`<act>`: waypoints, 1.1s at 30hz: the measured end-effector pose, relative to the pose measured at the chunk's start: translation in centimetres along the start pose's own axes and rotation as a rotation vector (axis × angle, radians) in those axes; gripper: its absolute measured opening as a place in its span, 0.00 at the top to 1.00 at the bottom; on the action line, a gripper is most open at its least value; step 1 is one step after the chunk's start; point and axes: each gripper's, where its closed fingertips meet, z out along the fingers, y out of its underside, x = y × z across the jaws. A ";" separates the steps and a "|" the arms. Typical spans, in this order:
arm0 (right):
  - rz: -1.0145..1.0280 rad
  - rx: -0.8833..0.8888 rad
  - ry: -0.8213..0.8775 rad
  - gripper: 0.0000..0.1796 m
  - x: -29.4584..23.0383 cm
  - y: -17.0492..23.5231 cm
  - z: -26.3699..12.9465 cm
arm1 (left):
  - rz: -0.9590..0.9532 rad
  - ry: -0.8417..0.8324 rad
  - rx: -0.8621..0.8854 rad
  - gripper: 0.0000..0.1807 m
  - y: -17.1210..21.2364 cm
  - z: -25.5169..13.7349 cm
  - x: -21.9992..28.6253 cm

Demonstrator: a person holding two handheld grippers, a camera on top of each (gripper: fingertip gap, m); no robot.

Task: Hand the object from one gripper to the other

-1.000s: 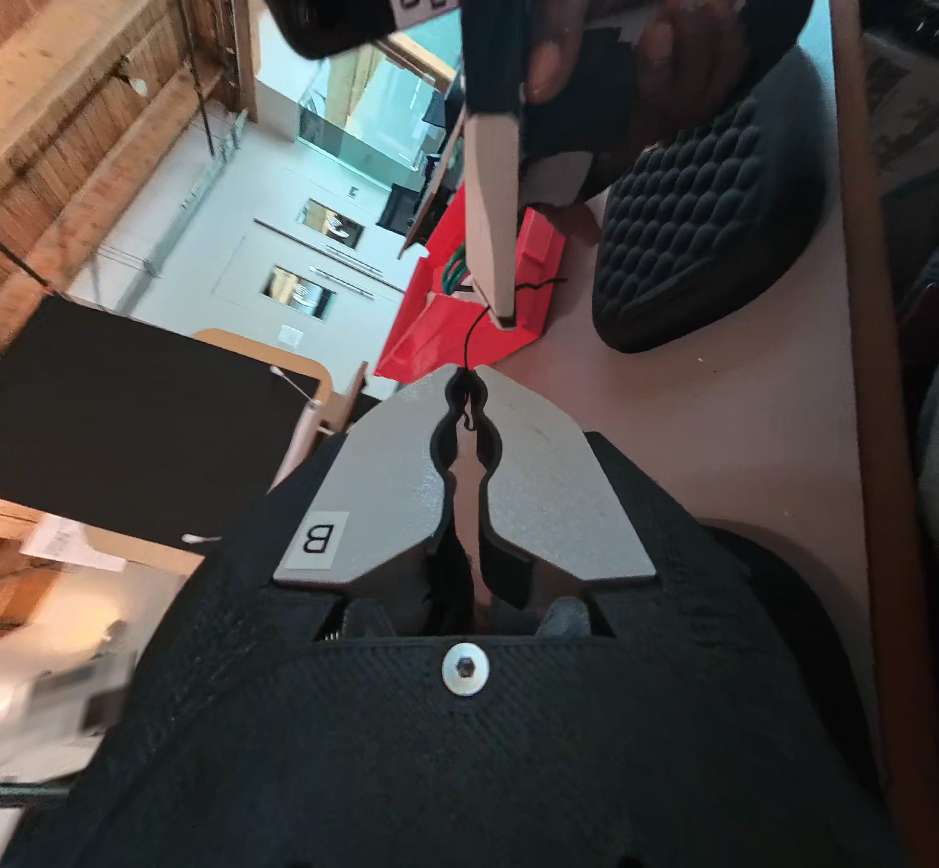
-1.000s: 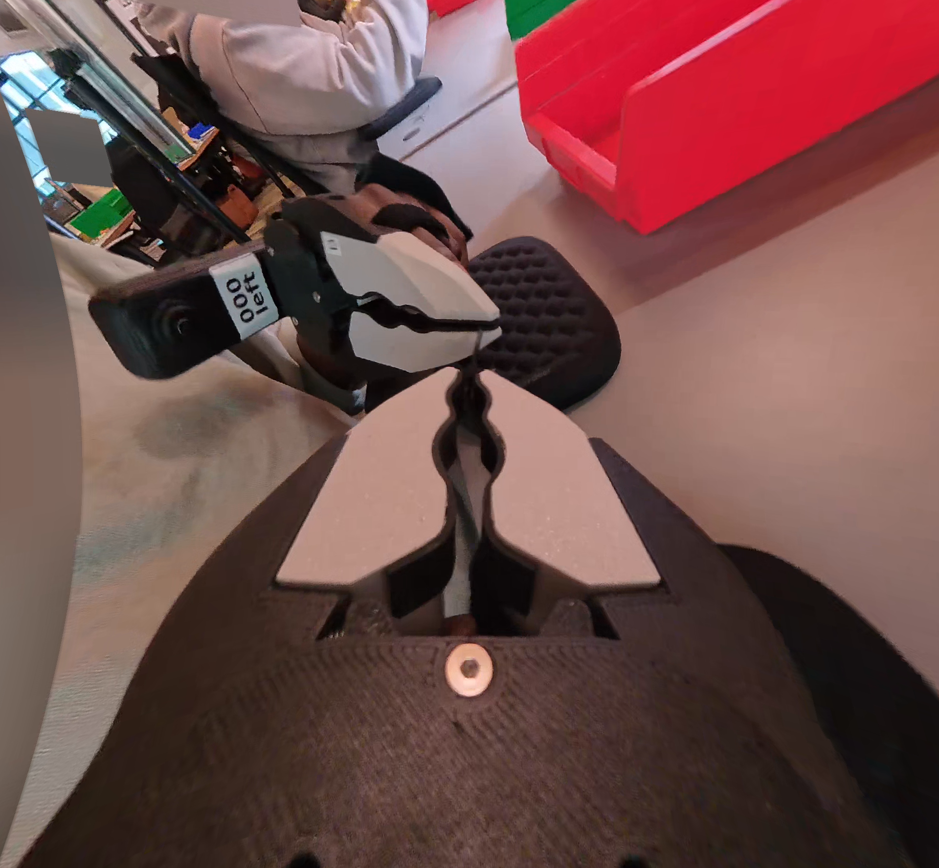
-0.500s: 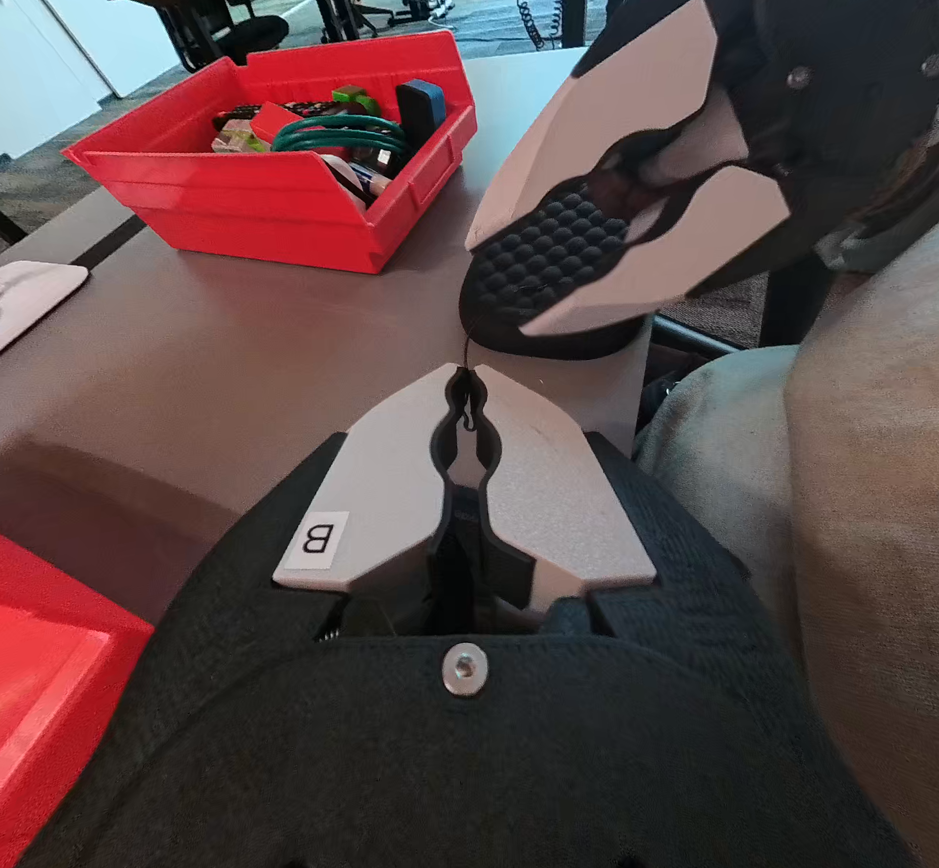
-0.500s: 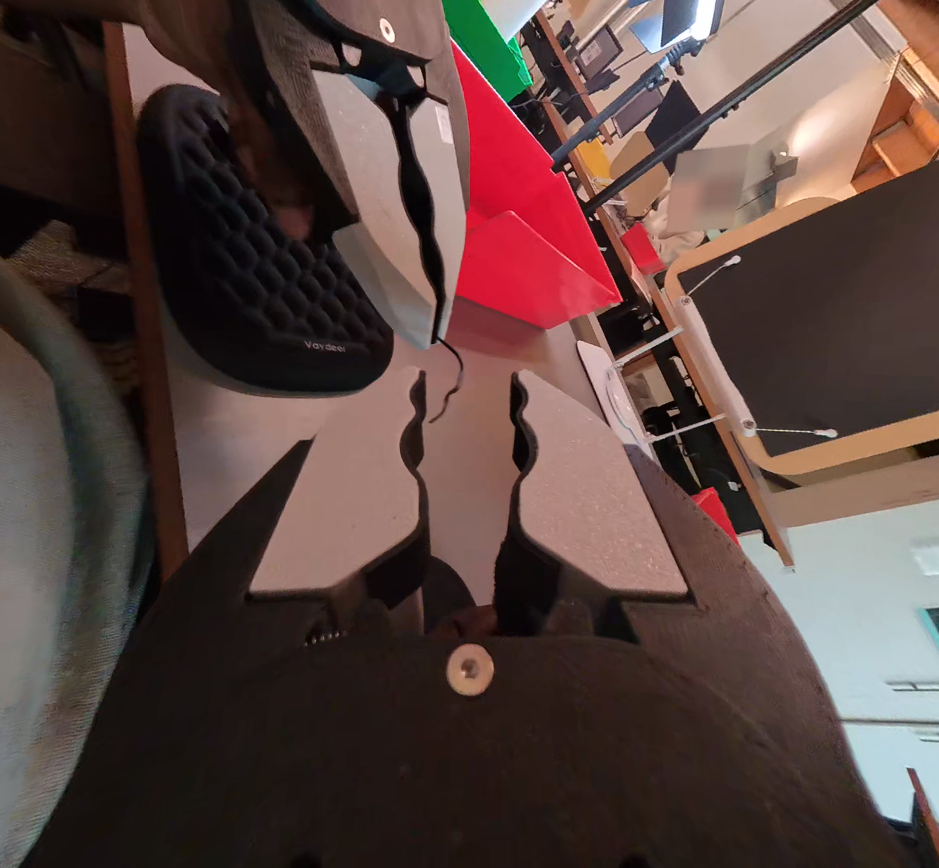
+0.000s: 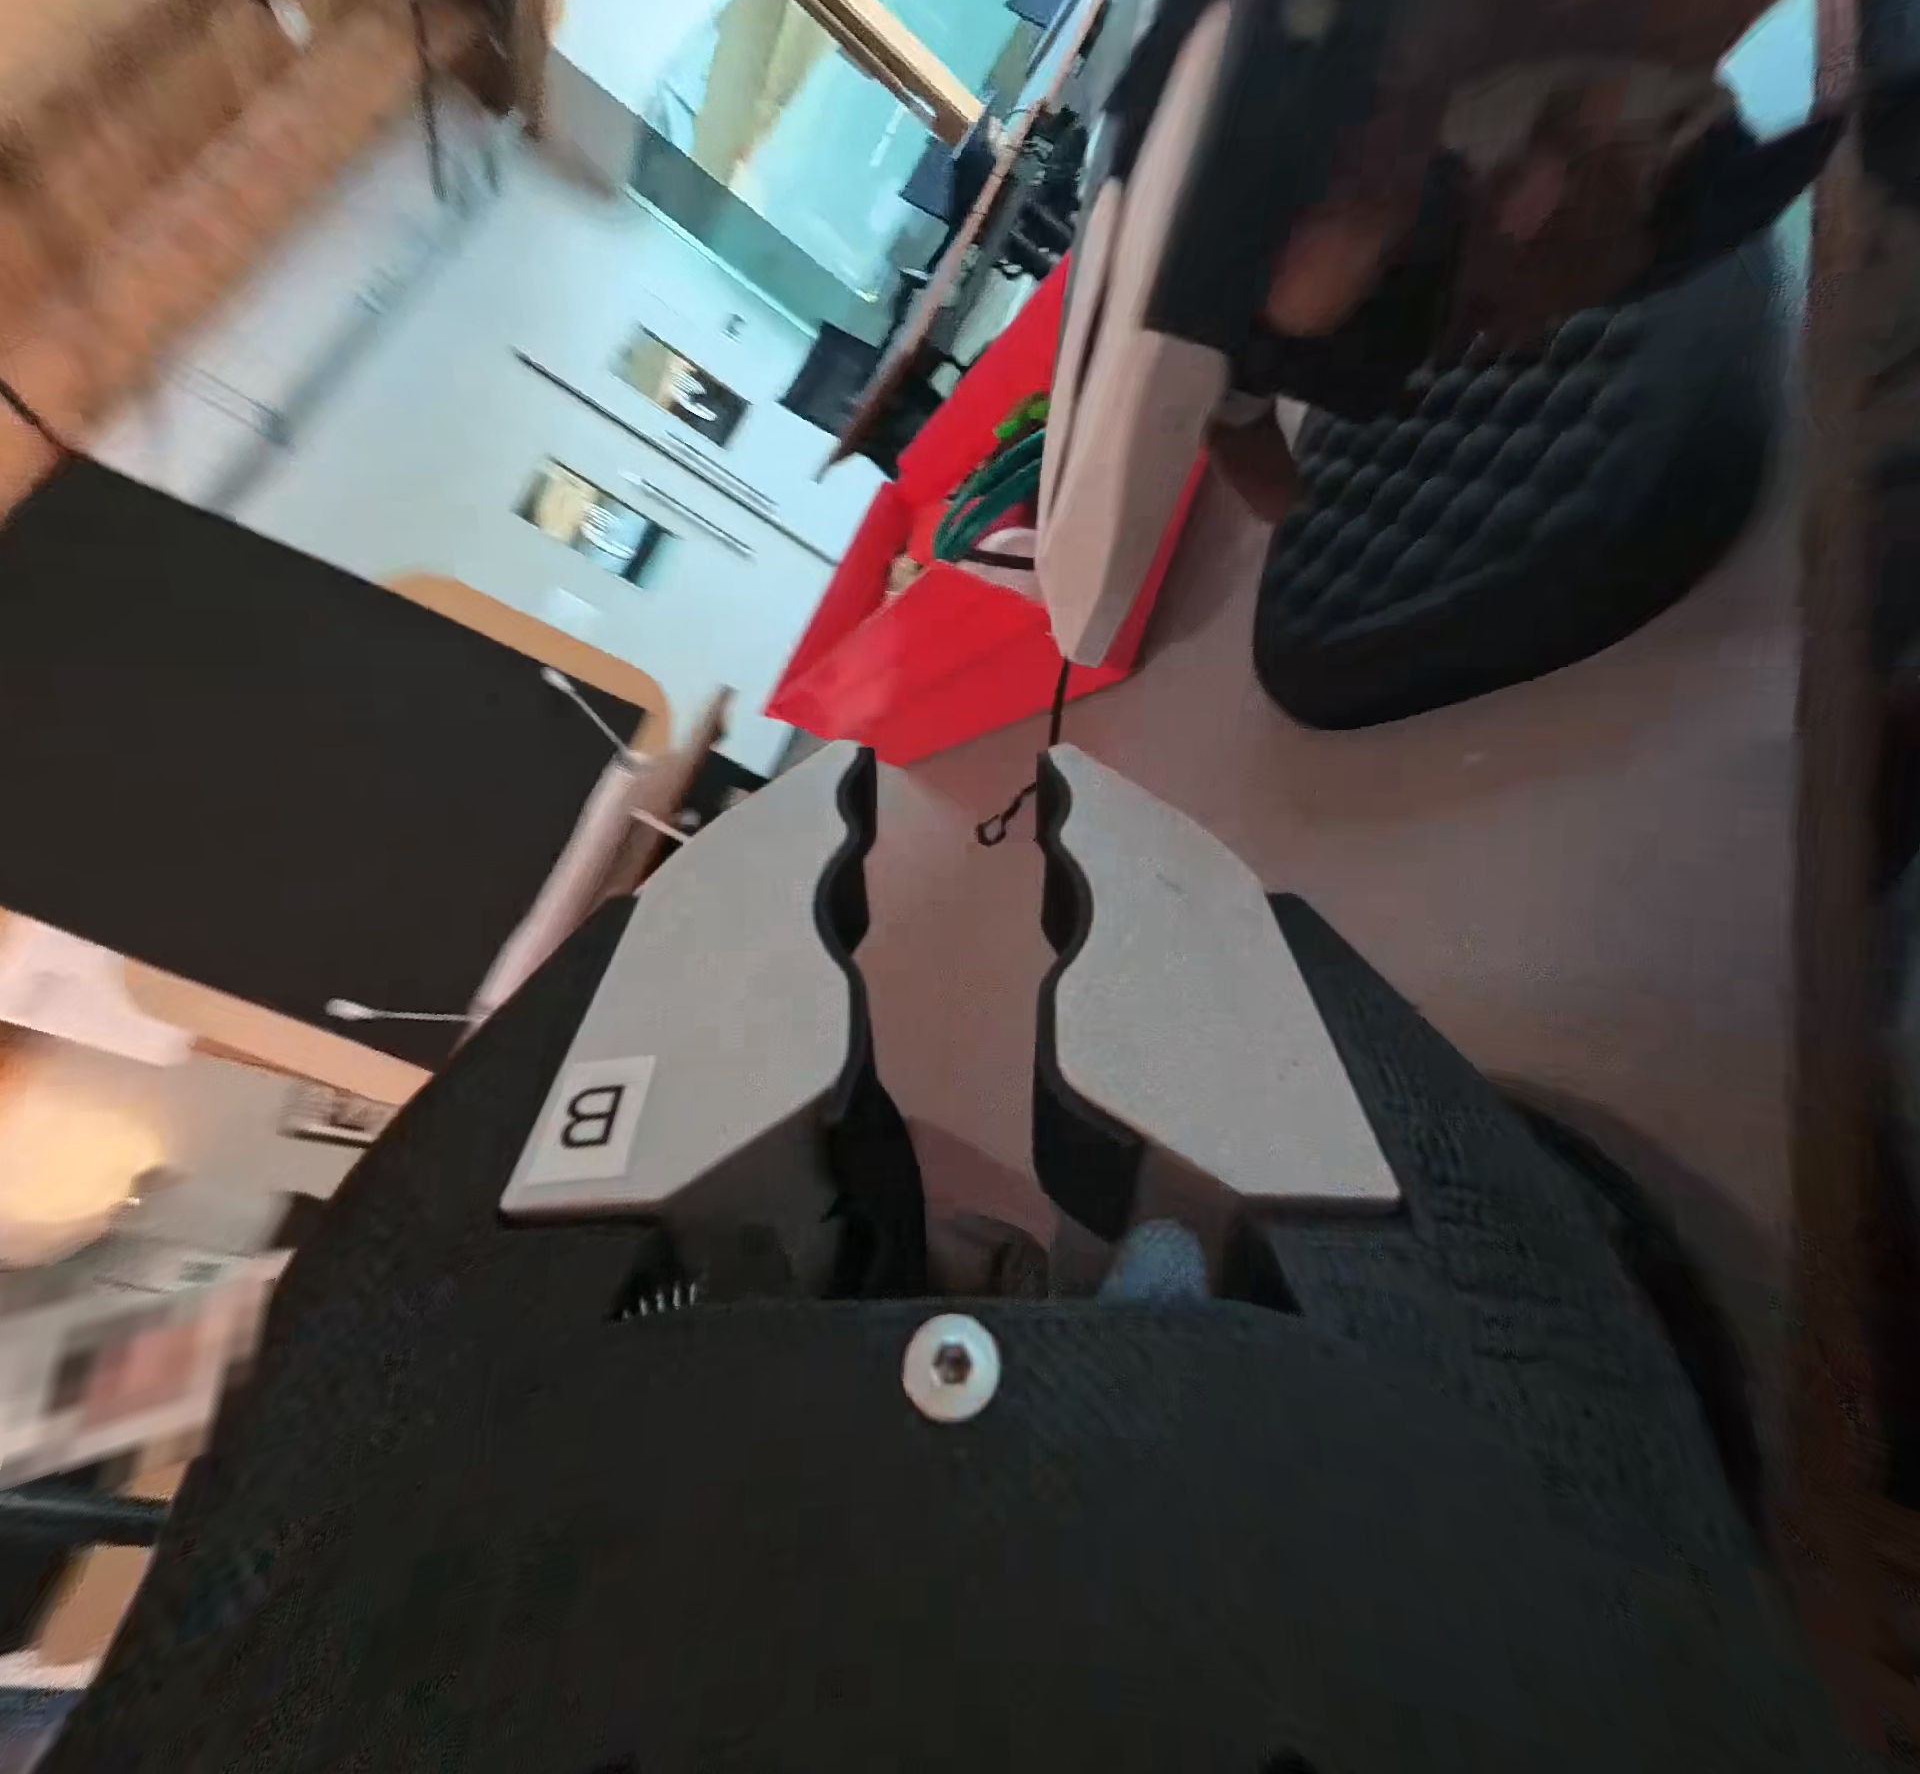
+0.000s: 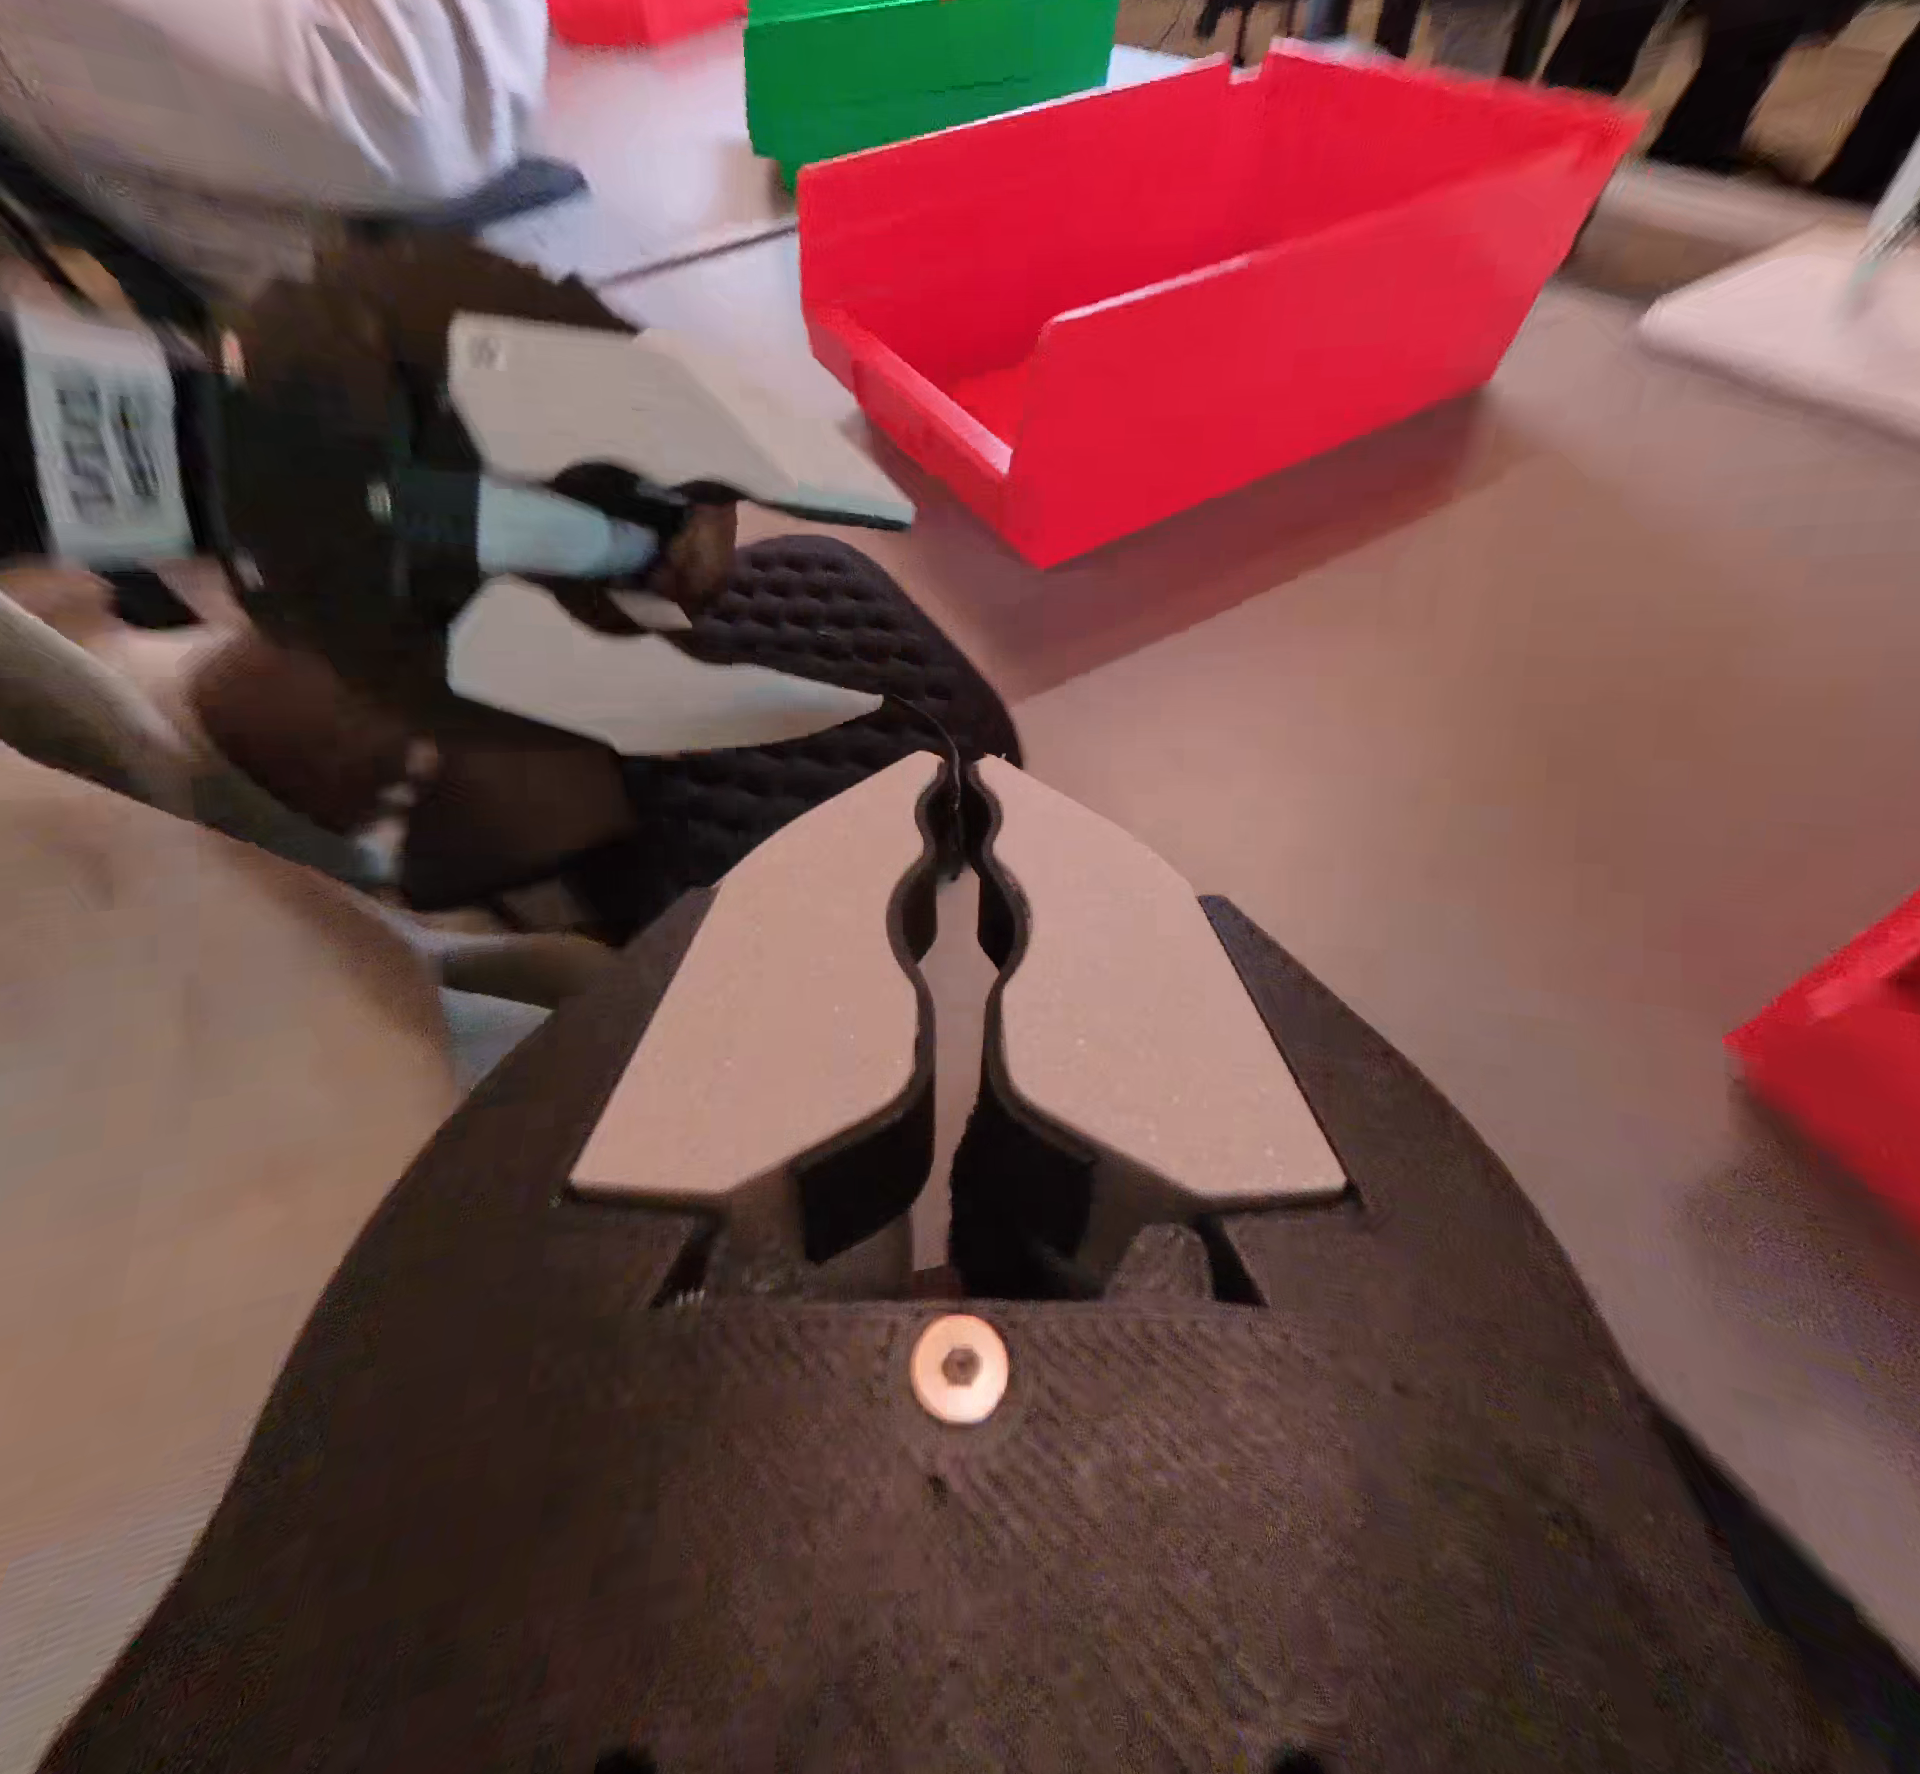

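Observation:
A thin black string (image 5: pixel 1058 706) hangs from the tip of my right gripper (image 5: pixel 1081 649), which reaches in from the top of the left wrist view. The string's curled end lies between the fingers of my left gripper (image 5: pixel 954 756), close to the right finger's inner edge. The left jaws stand apart and hold nothing. In the right wrist view my right gripper (image 6: pixel 961 768) is shut on the string (image 6: pixel 948 815), which pokes out at its tip. The open left gripper (image 6: pixel 894 607) is just beyond it to the left.
A black dimpled wrist pad (image 6: pixel 831 623) lies on the brown table (image 6: pixel 1455 789) under both grippers. A red bin (image 6: pixel 1195 290), a green bin (image 6: pixel 914 62) and another red bin (image 6: pixel 1849 1080) stand around. A red bin (image 5: pixel 935 654) holds a green cable. A person in light clothing (image 6: pixel 312 62) sits far left.
The right gripper has shut on the string and the left gripper has opened and let it go. Both views have swung round.

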 end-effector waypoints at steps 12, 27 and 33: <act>0.227 -0.010 -0.102 0.99 0.1 0.1 -0.4 | 0.110 0.004 -0.013 0.95 -0.1 0.5 0.8; 0.191 0.035 -0.197 0.98 -1.3 -1.0 -0.8 | 0.166 0.048 -0.085 0.99 0.7 0.5 1.4; -0.424 0.151 -0.041 0.78 -1.6 -1.9 -2.0 | -0.228 0.307 -0.078 0.99 0.6 -0.2 3.0</act>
